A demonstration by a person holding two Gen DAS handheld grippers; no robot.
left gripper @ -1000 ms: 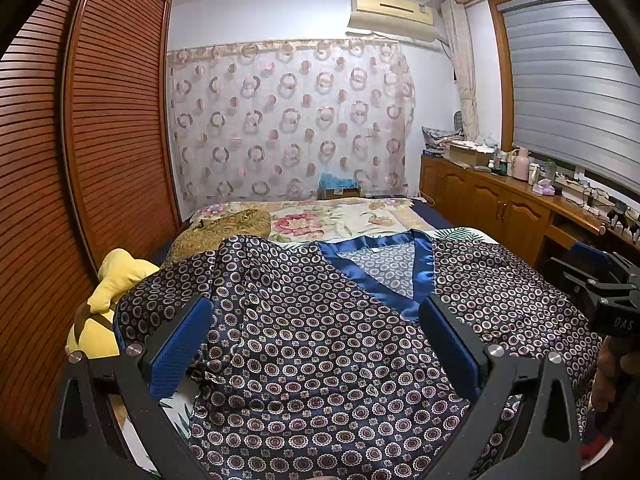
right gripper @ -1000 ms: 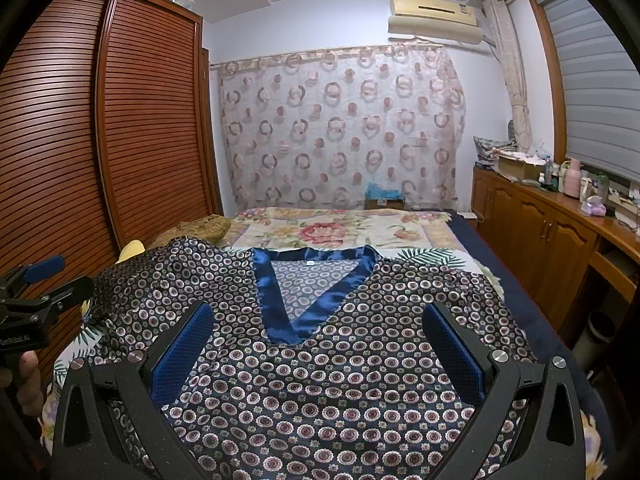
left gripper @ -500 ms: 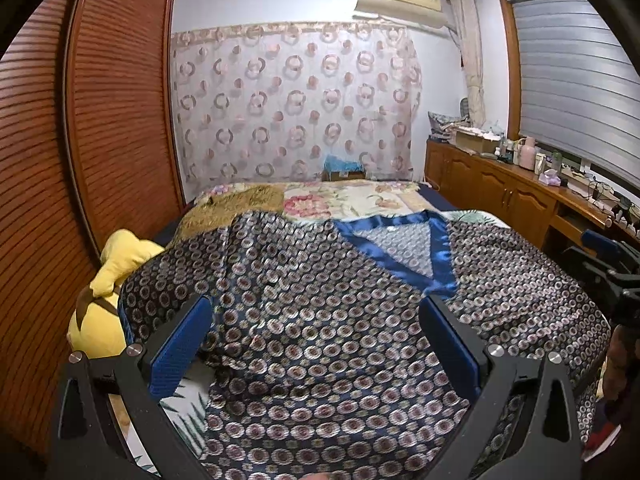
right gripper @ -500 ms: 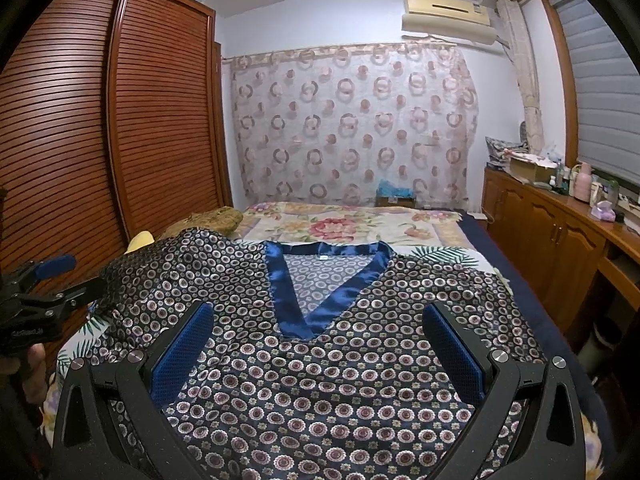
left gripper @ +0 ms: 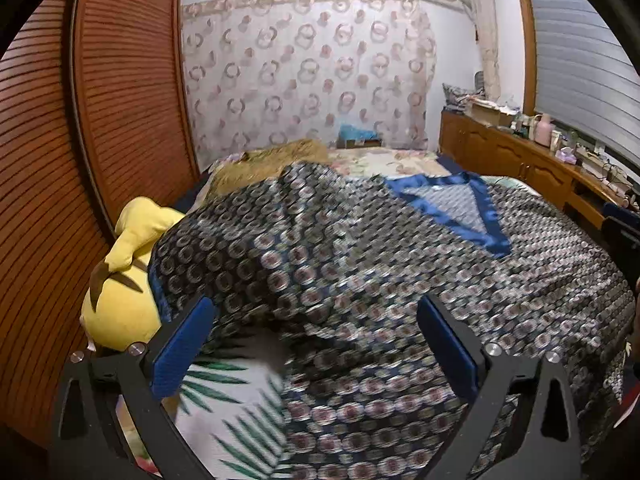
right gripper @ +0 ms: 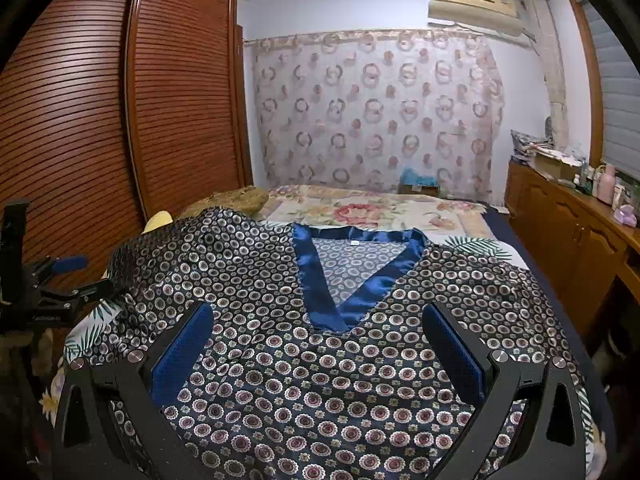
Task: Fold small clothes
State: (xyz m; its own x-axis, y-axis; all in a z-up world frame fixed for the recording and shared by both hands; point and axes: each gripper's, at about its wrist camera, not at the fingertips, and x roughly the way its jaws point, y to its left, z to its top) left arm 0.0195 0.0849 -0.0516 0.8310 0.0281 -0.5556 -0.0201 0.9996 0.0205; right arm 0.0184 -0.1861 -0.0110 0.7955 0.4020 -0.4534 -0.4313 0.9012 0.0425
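A bedroom is lying ahead of both cameras: a slatted wooden wardrobe (right gripper: pixel 120 112) on the left, a ring-patterned curtain (right gripper: pixel 376 112) at the far wall, and a bed (right gripper: pixel 360 210) with a floral and leaf-print cover filling the middle. The patterned satin top (right gripper: pixel 320 360) is lying spread across the near part of the bed, blue V-neck collar (right gripper: pixel 344 276) facing up, probably laid flat like this so that its sides can be folded inward. Its left sleeve is draping over a yellow plush toy (left gripper: pixel 124 280) at the bed's edge (which is why that side is humping up instead of lying flat). The left gripper (left gripper: pixel 316 340) is hovering near that sleeve with fingers wide apart, holding nothing. The right gripper (right gripper: pixel 320 344) is hanging over the chest, likewise spread and empty.
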